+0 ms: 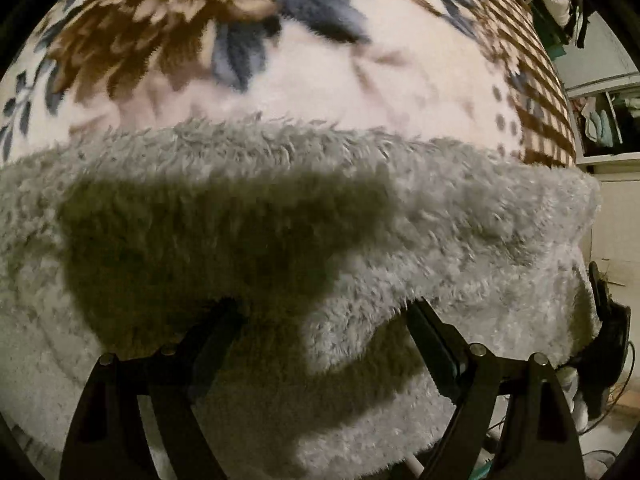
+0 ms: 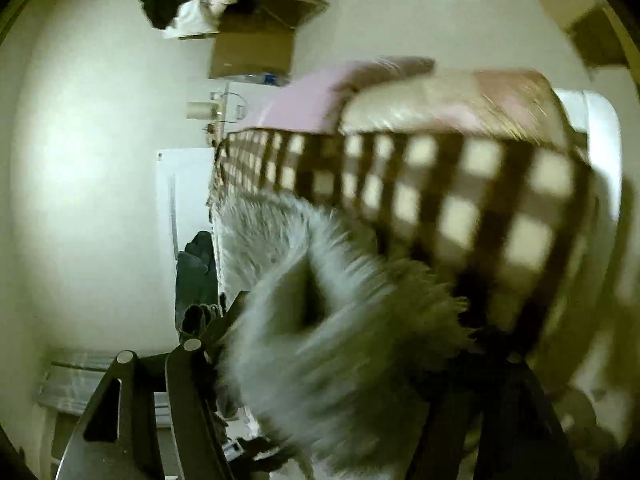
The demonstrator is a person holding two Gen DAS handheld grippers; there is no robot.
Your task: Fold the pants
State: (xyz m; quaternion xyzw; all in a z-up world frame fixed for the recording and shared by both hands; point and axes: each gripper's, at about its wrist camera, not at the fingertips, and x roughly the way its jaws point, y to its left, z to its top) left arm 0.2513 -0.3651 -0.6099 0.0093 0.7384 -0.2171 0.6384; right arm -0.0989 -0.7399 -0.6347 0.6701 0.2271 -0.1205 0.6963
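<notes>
Grey fluffy pants (image 1: 280, 184) lie across a bed covered by a floral blanket (image 1: 320, 80). In the left wrist view my left gripper (image 1: 324, 316) points down at them, jaws wide apart. A bulge of the grey pile sits between its fingers (image 1: 428, 332), and its shadow falls on the fabric. The right wrist view is blurred. There a bunch of the pants (image 2: 340, 360) fills the gap of my right gripper (image 2: 360, 340) at the bed's edge. Its left finger (image 2: 216, 332) touches the fluff, and the other finger is lost in shadow. The jaws stand apart.
The blanket's brown checked border (image 2: 440, 184) hangs over the bed edge, with a pink sheet (image 2: 304, 108) behind. A shelf with clothes (image 1: 600, 120) and dark gear with cables (image 1: 612, 332) stand beside the bed. A cardboard box (image 2: 252, 56) and dark clothes (image 2: 196, 272) are by the wall.
</notes>
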